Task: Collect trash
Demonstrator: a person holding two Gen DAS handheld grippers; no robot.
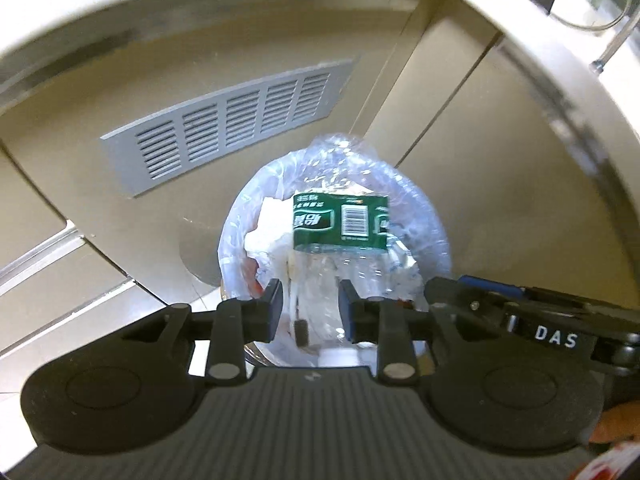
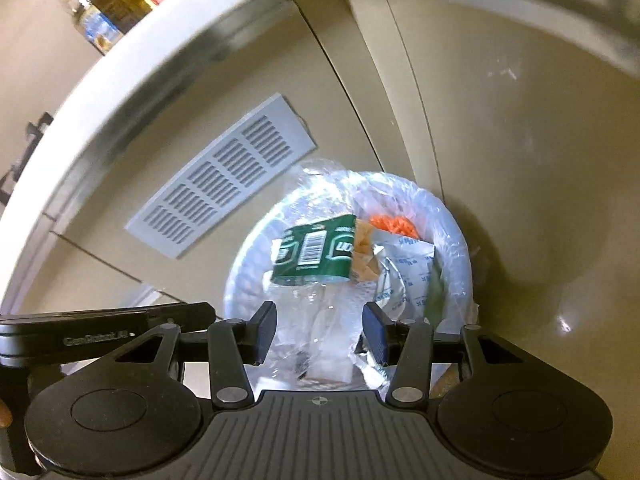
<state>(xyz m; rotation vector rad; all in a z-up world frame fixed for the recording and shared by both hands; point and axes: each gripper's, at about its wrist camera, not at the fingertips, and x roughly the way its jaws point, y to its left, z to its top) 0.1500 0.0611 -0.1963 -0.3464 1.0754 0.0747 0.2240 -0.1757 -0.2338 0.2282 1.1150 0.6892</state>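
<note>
Trash bin [image 1: 436, 236] below you holds a crushed bottle [image 1: 340, 222], tissue and wrappers. Your left hand-held gripper [image 1: 310, 310] and right hand-held gripper [image 2: 320, 330] hang spread, empty. Only your right view shows the orange scrap [image 2: 394, 224].

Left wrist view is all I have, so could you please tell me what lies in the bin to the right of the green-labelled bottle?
Observer: From the right wrist, an orange scrap sits near the far rim of the bin.
Operator: Is anything between it and the bottle?
Observer: A crumpled tan paper lies against the label edge of the bottle.
Operator: And nearer the camera?
Observer: A white packet with blue print lies just below the orange scrap.
</note>
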